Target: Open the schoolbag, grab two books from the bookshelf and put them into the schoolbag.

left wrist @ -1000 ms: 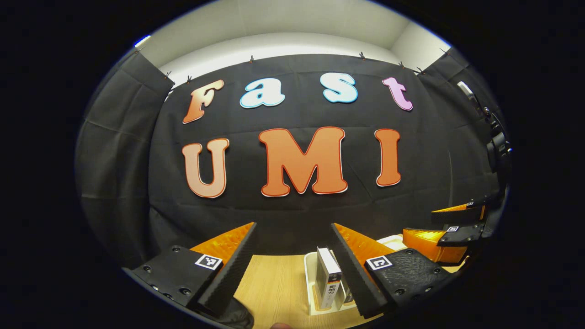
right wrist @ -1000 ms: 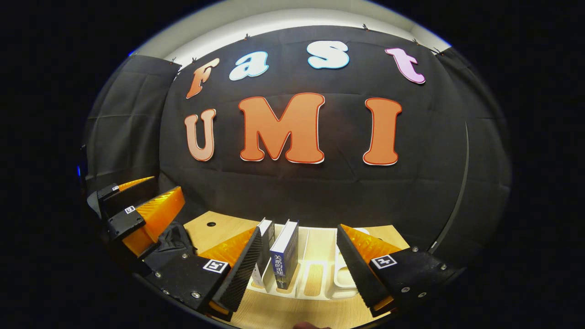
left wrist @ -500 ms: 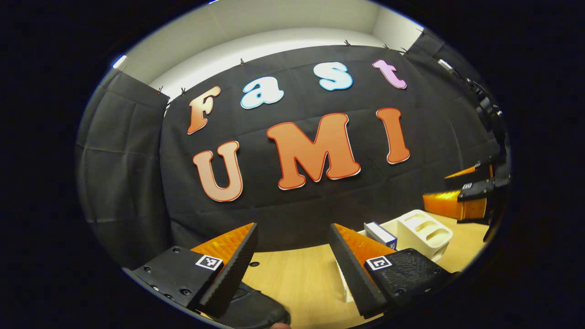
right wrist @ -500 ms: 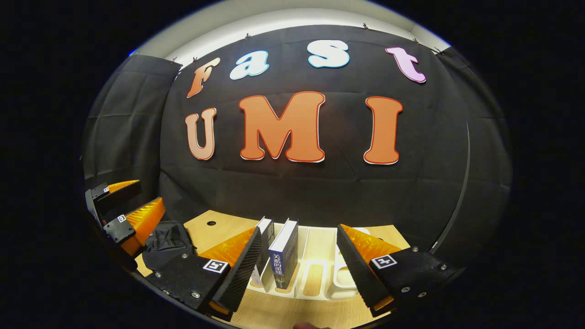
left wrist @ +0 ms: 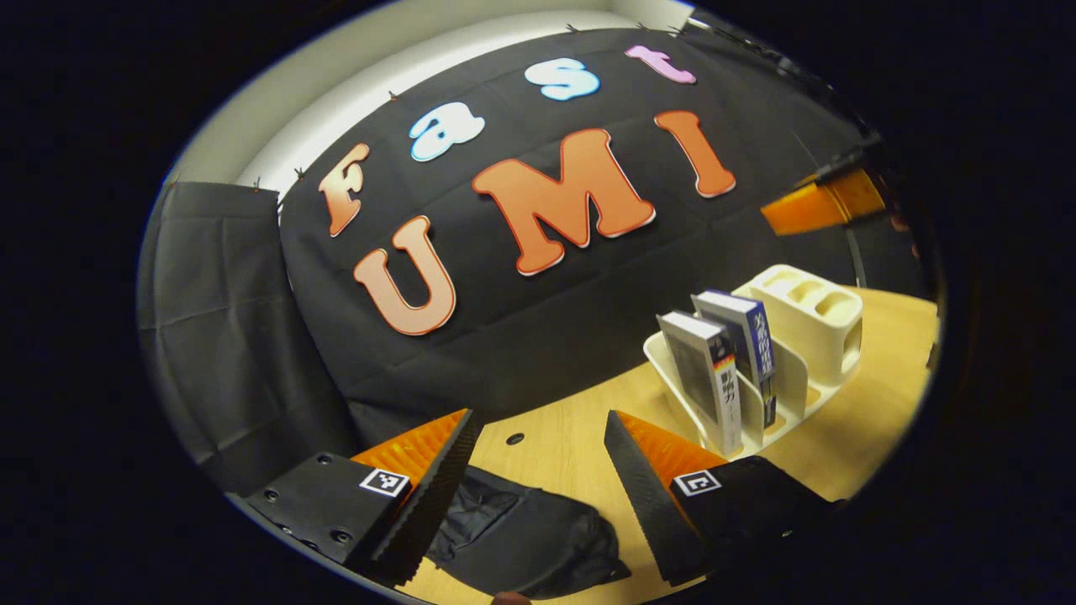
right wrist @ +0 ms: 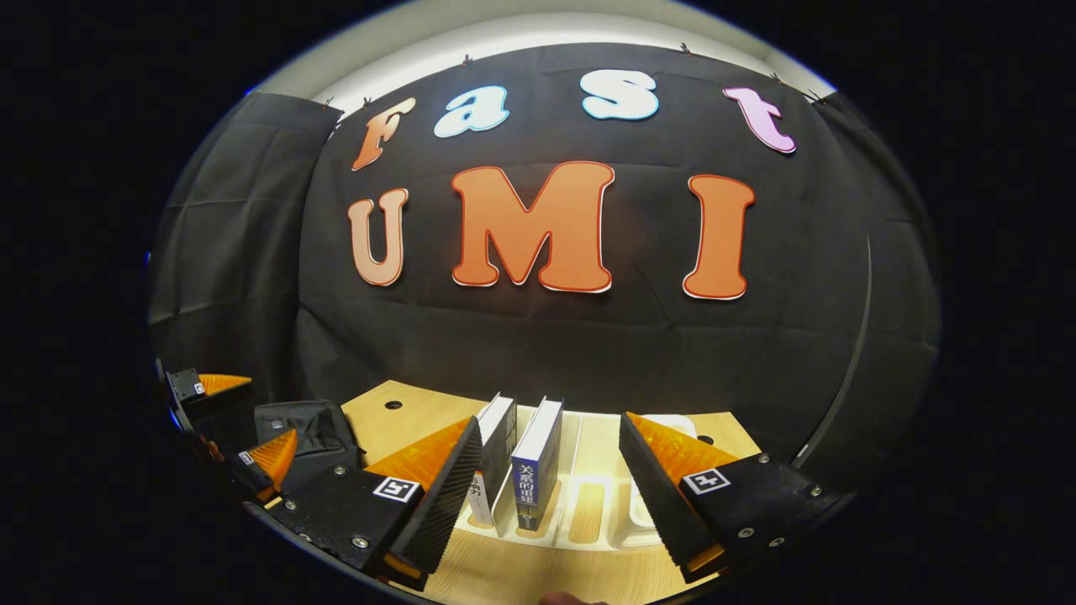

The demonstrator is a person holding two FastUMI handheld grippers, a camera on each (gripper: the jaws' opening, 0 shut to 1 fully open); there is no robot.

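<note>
the schoolbag (left wrist: pixel 525 533) is a dark, crumpled heap lying flat on the wooden desk (left wrist: pixel 555 441), right under the left claw (left wrist: pixel 538 496). that claw hangs just above it with its fingers spread wide and nothing between them. whether the bag is open or zipped i cannot tell from the folds. in the right gripper view the bag (right wrist: pixel 307 428) sits toward the desk's left edge, with the left claw (right wrist: pixel 223 424) beside it.

the bookshelf (left wrist: pixel 807 336) is a cream plastic rack with slots, standing on the desk nearer the back edge and well apart from the bag. two books stand upright in its slots, side by side: a grey-covered book (left wrist: pixel 702 378) on the side toward the bag, and a blue-spined book (left wrist: pixel 744 336) just beside it. a taller cream holder makes up the far end of the rack.

the right claw (right wrist: pixel 546 496) faces the rack head on, fingers wide apart and gripping nothing, with the blue-spined book (right wrist: pixel 534 462) in the gap between them and the grey-covered book (right wrist: pixel 496 458) close to its left finger. it touches neither book. in the left gripper view the right claw (left wrist: pixel 820 202) shows high up beyond the rack.
</note>
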